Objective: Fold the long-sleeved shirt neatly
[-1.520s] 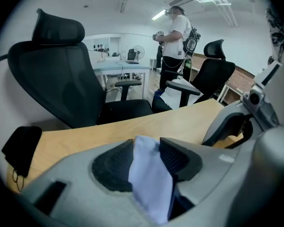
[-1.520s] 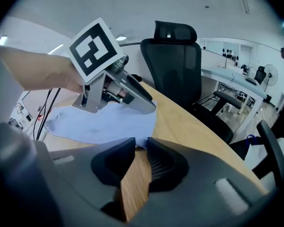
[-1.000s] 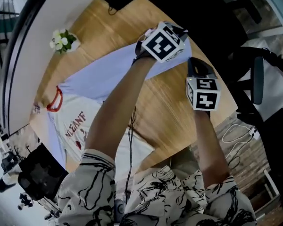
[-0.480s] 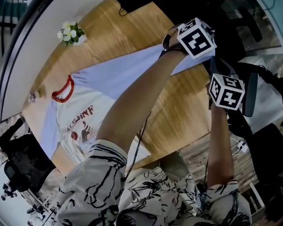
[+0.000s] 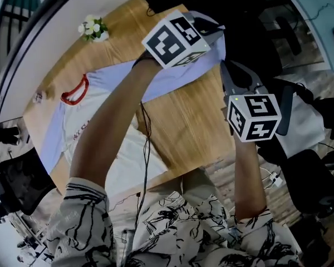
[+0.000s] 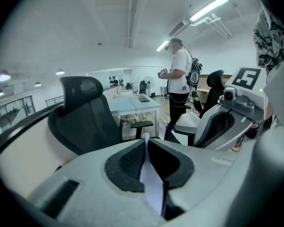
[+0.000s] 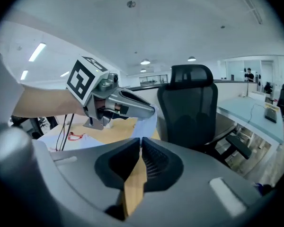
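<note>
left tongs [image 5: 216,29]: Pressed together on a thin fold of the lavender sleeve [image 5: 172,74]. In the left gripper view [image 6: 145,138] I see the pale cloth running between the pads. They sit well to the right of the flowers [image 5: 93,28], raised off the desk [image 5: 195,121].
right tongs [image 5: 225,67]: Closed, with nothing I can see in them. In their own view [image 7: 139,141] only wood shows through the slit below the pads. They are further right of the flowers than the left pair, just beside the sleeve end.
shirt [image 5: 122,171]: The white body lies spread on the desk. Its red collar [image 5: 75,90] is near the flowers, on my side, and one sleeve slants up to the left tongs.
risk, slip: I judge the pinch shallow, so a quick swing could pull the cloth out.
risk, drag: Lifting too far would tug the body and ruck it.
risk, snag: My cable [image 5: 146,149] hangs across the shirt and could catch a fold.
writing: The red print [image 5: 79,131] on the chest is mostly behind my arm and I cannot read it. The cubes [image 5: 253,115] carry square markers only.
</note>
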A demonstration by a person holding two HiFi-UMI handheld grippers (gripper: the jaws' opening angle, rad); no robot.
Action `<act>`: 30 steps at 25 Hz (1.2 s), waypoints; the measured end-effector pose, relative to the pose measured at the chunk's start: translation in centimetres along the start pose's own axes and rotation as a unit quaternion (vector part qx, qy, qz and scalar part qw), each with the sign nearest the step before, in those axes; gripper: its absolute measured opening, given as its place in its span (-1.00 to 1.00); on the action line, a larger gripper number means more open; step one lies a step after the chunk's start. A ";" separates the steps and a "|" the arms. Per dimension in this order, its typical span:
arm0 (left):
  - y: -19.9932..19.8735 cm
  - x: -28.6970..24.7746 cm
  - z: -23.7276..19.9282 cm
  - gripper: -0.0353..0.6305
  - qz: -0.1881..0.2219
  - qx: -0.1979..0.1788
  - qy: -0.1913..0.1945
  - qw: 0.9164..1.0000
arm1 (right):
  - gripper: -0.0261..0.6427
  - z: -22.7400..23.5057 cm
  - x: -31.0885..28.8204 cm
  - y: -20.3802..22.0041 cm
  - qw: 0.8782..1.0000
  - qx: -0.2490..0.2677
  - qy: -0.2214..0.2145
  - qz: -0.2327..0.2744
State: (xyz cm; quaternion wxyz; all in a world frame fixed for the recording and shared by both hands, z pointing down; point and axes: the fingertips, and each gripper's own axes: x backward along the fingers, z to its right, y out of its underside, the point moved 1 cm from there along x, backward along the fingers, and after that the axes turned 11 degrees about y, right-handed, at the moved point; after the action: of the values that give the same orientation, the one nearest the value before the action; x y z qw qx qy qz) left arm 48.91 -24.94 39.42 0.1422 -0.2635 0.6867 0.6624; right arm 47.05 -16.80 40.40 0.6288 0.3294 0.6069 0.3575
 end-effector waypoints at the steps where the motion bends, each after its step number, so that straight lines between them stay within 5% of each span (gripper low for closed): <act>1: -0.3 1.8 0.5 -0.81 0.000 -0.004 -0.010 1.000 | -0.83 -1.4 0.8 -0.9 1.000 0.003 -0.017 0.010; 7: 1.2 14.4 2.5 -0.81 0.004 0.000 -0.085 0.996 | -0.84 -11.7 4.4 -5.2 0.992 0.037 -0.112 0.049; 14: 6.5 25.7 5.7 -0.81 0.021 0.009 -0.105 0.994 | -0.84 -23.5 6.6 -6.2 0.981 0.091 -0.161 0.066; 30: 23.3 44.7 9.7 -0.81 -0.006 0.050 -0.167 0.985 | -0.83 -48.2 4.5 -1.1 0.978 0.116 -0.166 0.045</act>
State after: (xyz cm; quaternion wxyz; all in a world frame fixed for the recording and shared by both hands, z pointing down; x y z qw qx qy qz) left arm -2.10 -23.48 33.75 0.2715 -0.1457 0.6844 0.6608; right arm -1.03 -14.51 34.85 0.6616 0.4814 0.5163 0.2530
